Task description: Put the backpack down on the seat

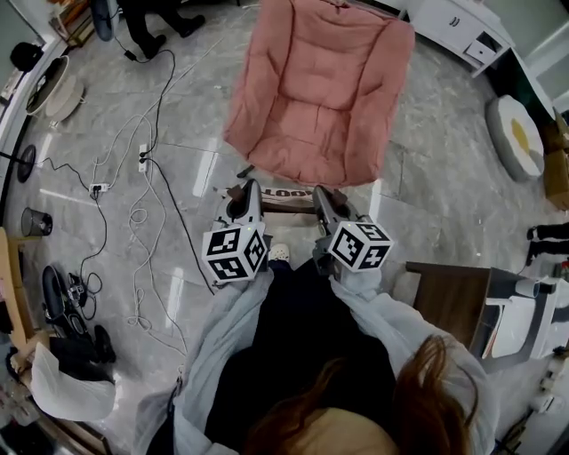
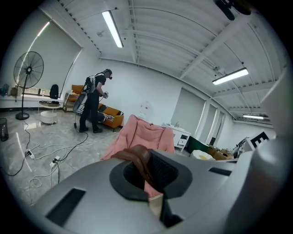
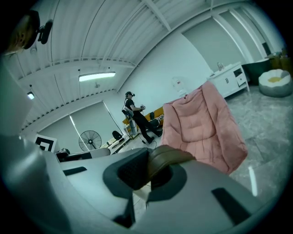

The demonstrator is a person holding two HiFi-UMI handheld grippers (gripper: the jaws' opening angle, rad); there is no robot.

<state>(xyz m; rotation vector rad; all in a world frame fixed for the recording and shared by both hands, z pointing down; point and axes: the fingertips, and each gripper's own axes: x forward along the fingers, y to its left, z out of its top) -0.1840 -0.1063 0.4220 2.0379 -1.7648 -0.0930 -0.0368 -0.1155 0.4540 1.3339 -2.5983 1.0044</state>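
Observation:
A pink padded chair stands on the grey floor straight ahead, its seat bare; it also shows in the left gripper view and the right gripper view. Both grippers hang close together just in front of its near edge. My left gripper is shut on a brown backpack strap. My right gripper is shut on the other brown strap. A printed band spans the gap between them. The dark bulk of the backpack hangs below, between the person's sleeves, largely hidden.
Cables and power strips trail over the floor at left. A wooden table is at right, a round cushion and a white cabinet beyond. Another person and a fan stand far off.

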